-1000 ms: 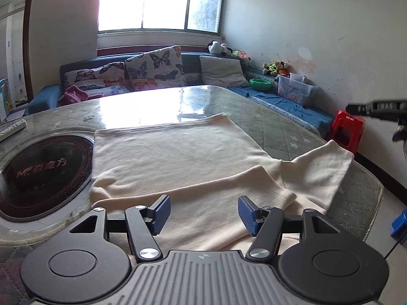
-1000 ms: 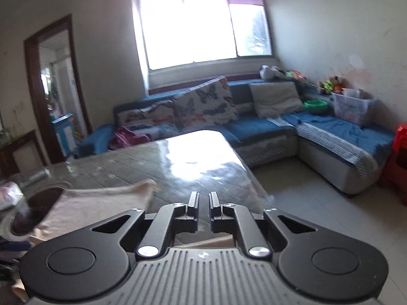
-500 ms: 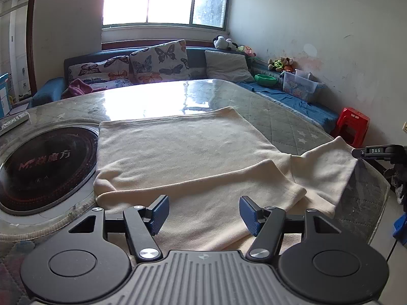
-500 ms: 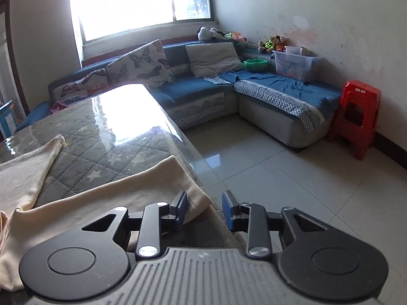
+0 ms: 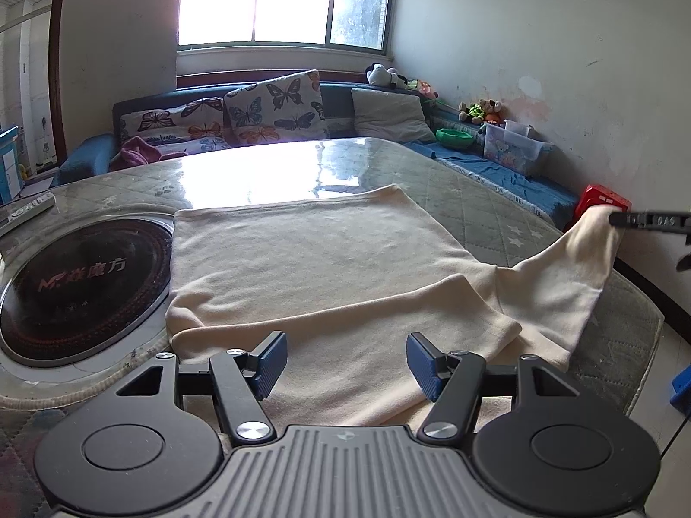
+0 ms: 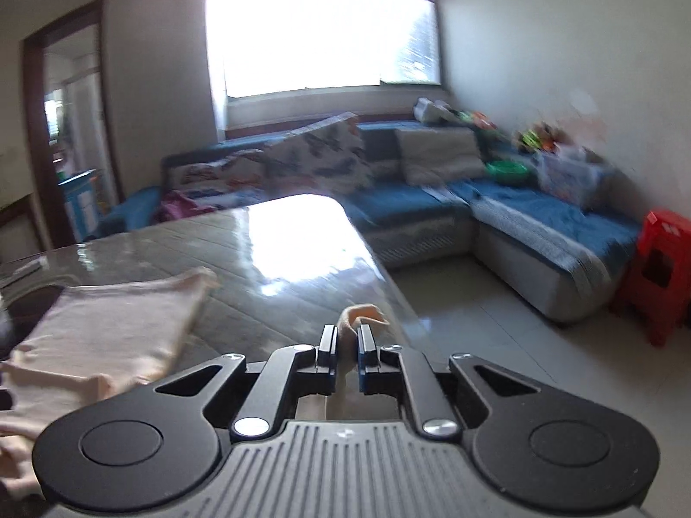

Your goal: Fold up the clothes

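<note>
- Cream garment [image 5: 302, 267]: soft knit, lay mostly flat on the table, body spread toward the far side.
- Near edge was folded over itself into a thick double layer across the near part.
- Right sleeve [image 5: 574, 267] was lifted off the table, stretched up and to the right, its end pinched.
- Sleeve tip [image 6: 360, 315] poked out curled, cloth taut.

"MF" logo on black cooktop [image 5: 82, 285]
</note>
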